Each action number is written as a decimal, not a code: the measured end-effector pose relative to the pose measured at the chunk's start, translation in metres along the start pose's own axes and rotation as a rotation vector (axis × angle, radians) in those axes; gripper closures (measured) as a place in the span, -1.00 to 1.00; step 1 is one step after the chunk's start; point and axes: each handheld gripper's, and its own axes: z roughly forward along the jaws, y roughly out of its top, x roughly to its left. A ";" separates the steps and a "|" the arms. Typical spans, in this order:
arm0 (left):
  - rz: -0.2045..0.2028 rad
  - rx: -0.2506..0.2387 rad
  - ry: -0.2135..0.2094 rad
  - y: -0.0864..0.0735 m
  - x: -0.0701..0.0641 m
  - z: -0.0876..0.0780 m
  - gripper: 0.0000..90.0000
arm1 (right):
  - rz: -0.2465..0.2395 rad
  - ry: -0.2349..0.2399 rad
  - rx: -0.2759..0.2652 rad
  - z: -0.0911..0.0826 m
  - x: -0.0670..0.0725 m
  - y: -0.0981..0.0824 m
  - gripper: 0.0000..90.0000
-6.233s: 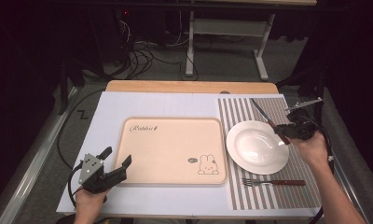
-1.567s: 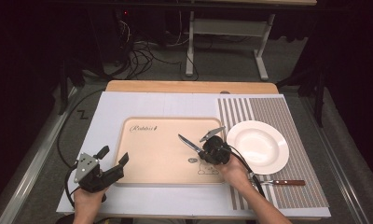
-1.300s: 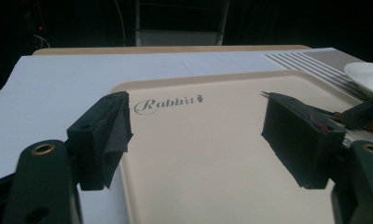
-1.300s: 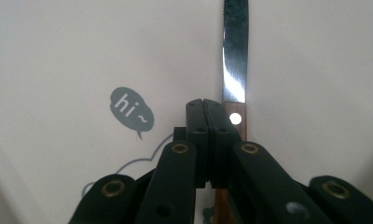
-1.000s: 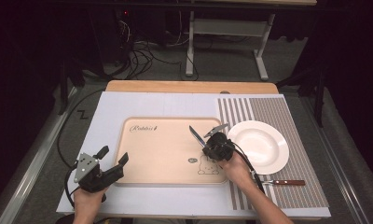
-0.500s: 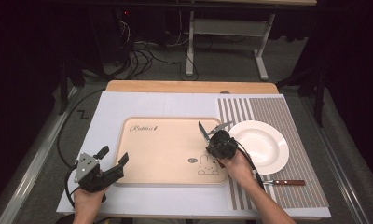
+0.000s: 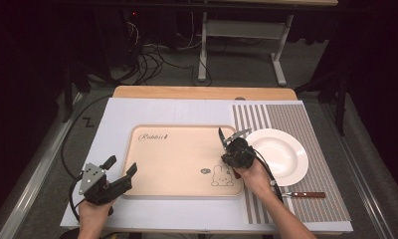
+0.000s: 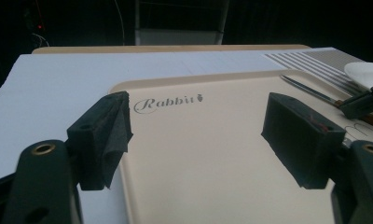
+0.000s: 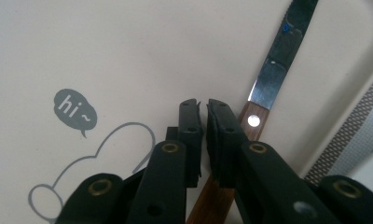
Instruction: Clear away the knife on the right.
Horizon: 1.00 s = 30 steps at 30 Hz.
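A beige tray (image 7: 177, 164) with a rabbit drawing lies mid-table. A knife (image 9: 278, 60) with a wooden handle lies on the tray's right part, blade pointing away (image 7: 220, 136). My right gripper (image 7: 229, 148) hovers right over its handle. The jaws (image 9: 202, 103) have just been opening and stand a narrow slit apart. Nothing shows in the slit, and the handle runs under the right jaw. My left gripper (image 7: 121, 165) rests open at the tray's near-left corner, with nothing between its pads (image 8: 201, 135). From there I see the knife (image 8: 310, 91) beyond the tray.
A white plate (image 7: 281, 154) sits on a striped mat (image 7: 296, 117) right of the tray. A fork (image 7: 304, 194) with a wooden handle lies on the mat in front of the plate. Under it all is a white board (image 7: 137, 109).
My right gripper carried the knife from the tray's middle toward its right edge, the blade swinging to point more away from me. The left gripper stayed put.
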 end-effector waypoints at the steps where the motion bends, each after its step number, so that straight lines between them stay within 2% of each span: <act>1: 0.002 -0.001 -0.001 0.000 0.000 0.000 -0.46 | -0.004 -0.005 -0.015 -0.001 0.000 -0.001 0.90; 6: 0.003 -0.001 -0.004 0.000 0.000 0.000 -0.46 | 0.017 0.016 -0.055 -0.006 -0.002 -0.004 0.82; 15: 0.004 -0.001 -0.003 0.000 -0.001 0.000 -0.46 | 0.017 0.045 -0.140 -0.023 -0.002 -0.012 0.46; 17: 0.004 0.000 -0.003 0.000 -0.001 0.000 -0.46 | 0.018 0.051 -0.144 -0.025 -0.002 -0.012 0.43; 19: 0.005 0.000 -0.002 0.000 -0.001 0.000 -0.46 | 0.018 0.052 -0.180 -0.030 -0.002 -0.015 0.33; 20: 0.005 0.000 -0.002 0.000 -0.001 0.000 -0.46 | 0.018 0.052 -0.180 -0.030 -0.002 -0.015 0.33; 21: 0.005 -0.001 -0.003 0.000 -0.001 0.000 -0.46 | 0.028 0.050 -0.210 -0.034 -0.002 -0.018 0.28; 22: 0.004 0.000 -0.003 0.000 -0.001 0.000 -0.46 | 0.028 0.050 -0.210 -0.034 -0.002 -0.018 0.28; 24: 0.005 0.000 -0.003 0.000 -0.001 0.000 -0.46 | 0.041 0.055 -0.250 -0.040 -0.004 -0.022 0.23; 27: 0.006 0.001 -0.003 0.000 -0.001 0.000 -0.46 | 0.032 0.048 -0.273 -0.044 -0.004 -0.026 0.16; 30: 0.005 0.002 -0.002 0.000 -0.001 0.001 -0.46 | 0.020 0.052 -0.294 -0.048 -0.003 -0.030 0.19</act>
